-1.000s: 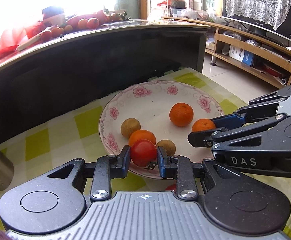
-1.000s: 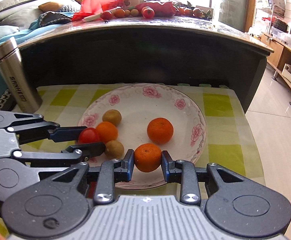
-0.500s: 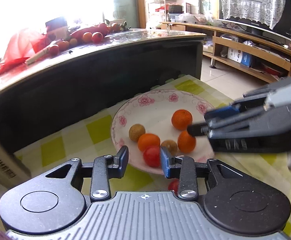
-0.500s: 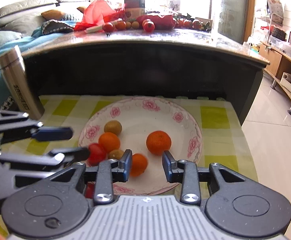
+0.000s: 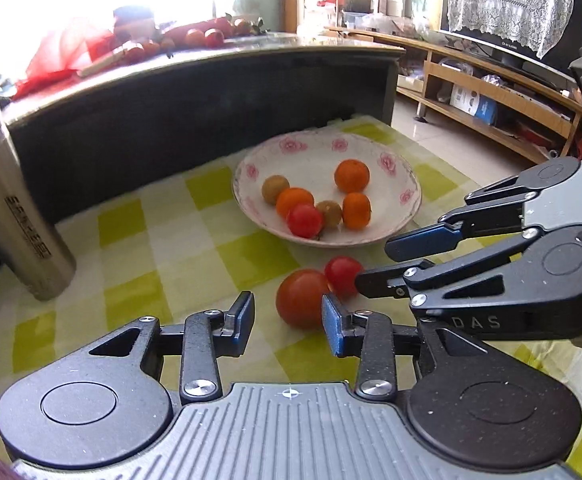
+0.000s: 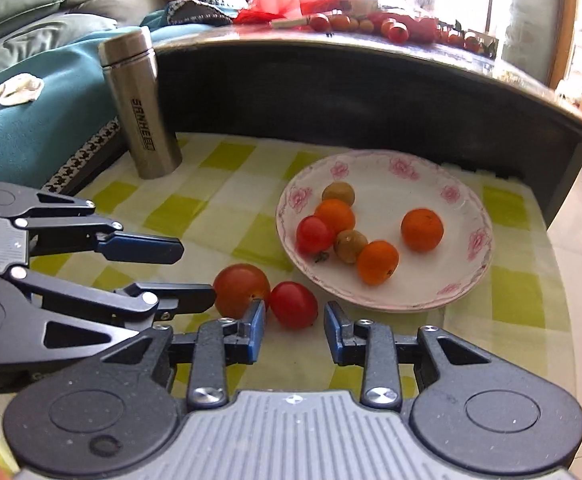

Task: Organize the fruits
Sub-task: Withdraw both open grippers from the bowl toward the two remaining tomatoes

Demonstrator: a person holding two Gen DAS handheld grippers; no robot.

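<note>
Ahead of the left gripper, a large tomato and small tomato block the path to the plate. The right gripper crowds its right side. Leftward, checked cloth lies clear up to the steel flask.

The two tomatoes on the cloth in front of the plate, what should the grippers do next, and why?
Probably ease the left gripper forward and shut it on the larger tomato. Both grippers are open and empty. That tomato and the smaller tomato lie on the checked cloth, outside the flowered plate that holds the other fruit. The right gripper is lined up on the smaller one.
</note>
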